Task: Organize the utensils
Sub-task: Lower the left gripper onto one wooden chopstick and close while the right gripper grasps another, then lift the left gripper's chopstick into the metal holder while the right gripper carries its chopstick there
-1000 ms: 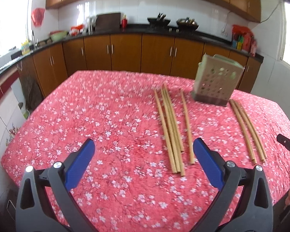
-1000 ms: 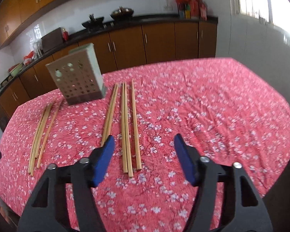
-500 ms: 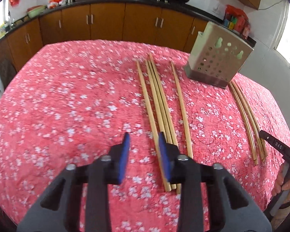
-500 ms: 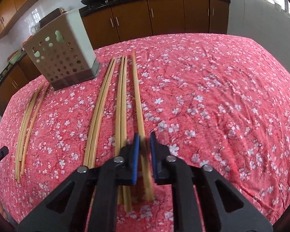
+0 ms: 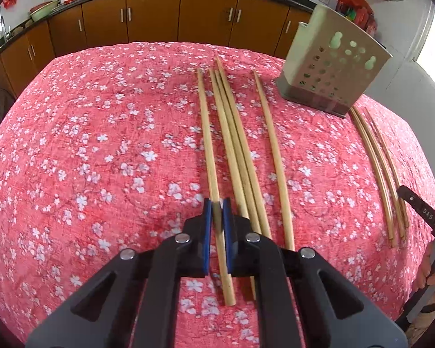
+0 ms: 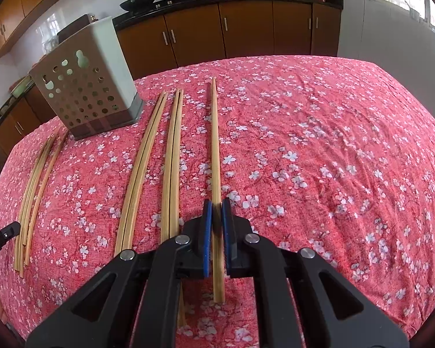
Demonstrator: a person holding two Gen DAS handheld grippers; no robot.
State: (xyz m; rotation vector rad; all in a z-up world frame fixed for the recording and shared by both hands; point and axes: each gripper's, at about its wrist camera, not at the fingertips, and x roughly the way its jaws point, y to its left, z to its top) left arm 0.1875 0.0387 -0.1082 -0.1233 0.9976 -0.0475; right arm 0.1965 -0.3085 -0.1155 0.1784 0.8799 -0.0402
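Jaws of the left gripper (image 5: 216, 213) pinch one chopstick (image 5: 208, 145) at bottom middle. The right gripper (image 6: 216, 213) squeezes another chopstick (image 6: 215, 145). More sticks (image 5: 240, 150) lie beside them on the table (image 5: 87, 145). The holder (image 5: 332, 74) stands upper right.

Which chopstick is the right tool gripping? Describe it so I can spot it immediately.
Start at the perforated holder on the red floral tablecloth. Chopsticks lie in groups to its right; the farthest right one lies alone. That single chopstick is pinched near its near end by the right tool.
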